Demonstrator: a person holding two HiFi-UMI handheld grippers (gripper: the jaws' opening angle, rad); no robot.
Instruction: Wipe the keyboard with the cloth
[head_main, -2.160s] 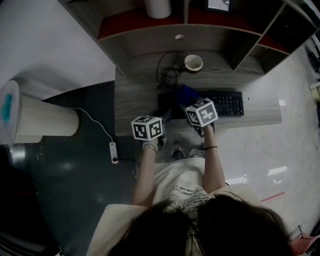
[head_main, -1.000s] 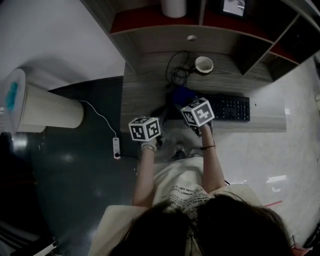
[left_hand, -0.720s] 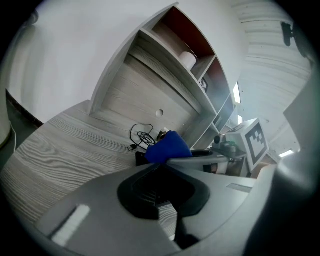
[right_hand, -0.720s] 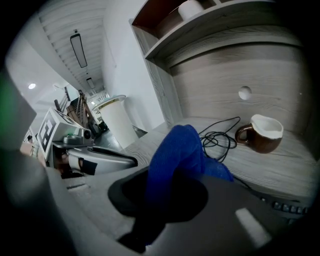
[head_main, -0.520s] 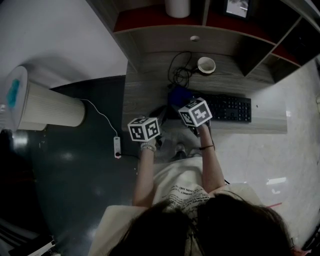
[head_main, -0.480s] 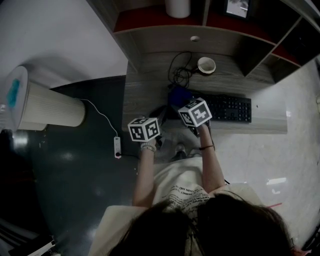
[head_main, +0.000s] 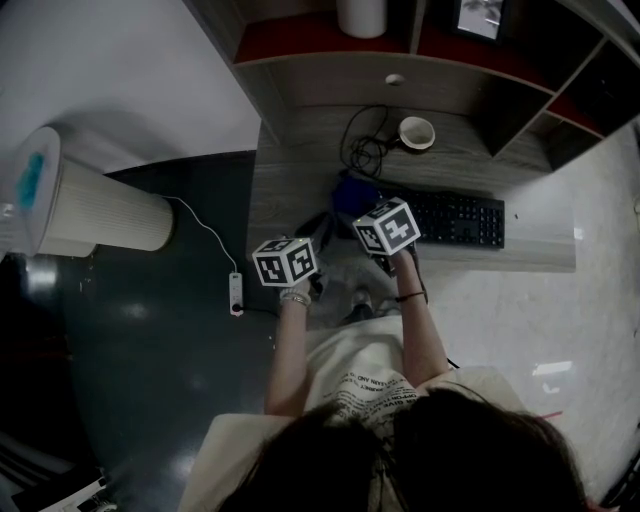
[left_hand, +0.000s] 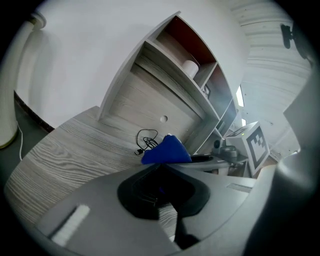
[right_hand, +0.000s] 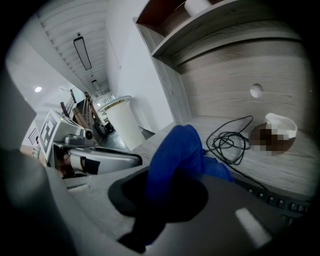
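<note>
Pale wood-grain table (left_hand: 65, 150) fills the left gripper view, running back to a hutch of shelves (left_hand: 172, 55) against a white wall. The left tool (left_hand: 161, 165) has its jaws drawn together with nothing between them. Just past its tips hangs the blue cloth (left_hand: 167, 150), with a tangled black cable (left_hand: 146, 140) lying on the wood behind it. The right tool (left_hand: 192, 159) reaches in from the right, its fingers on the cloth.

In the right gripper view the right tool's jaws are clamped on the cloth, which rises out of them in a thick fold. Its lower part drops beside the near end of the black keyboard (right_hand: 280, 200). I cannot tell whether it touches the keys. A pale cup (right_hand: 280, 131) stands further back, next to the cable.

From the head view the keyboard lies along the table's near edge. The cloth sits at its left end, and most of the key area stretches bare to the right. Both tools are close together at that left end. On the dark floor (head_main: 150, 380) to the left stand a white ribbed cylinder (head_main: 95, 210) and a power strip (head_main: 235, 294).

The cloth is in hand and at the keyboard. I judge the wipe to be working the left end, though nothing shows how much of the keyboard is already wiped. The long run of keys to the right looks like the part left to cover.
</note>
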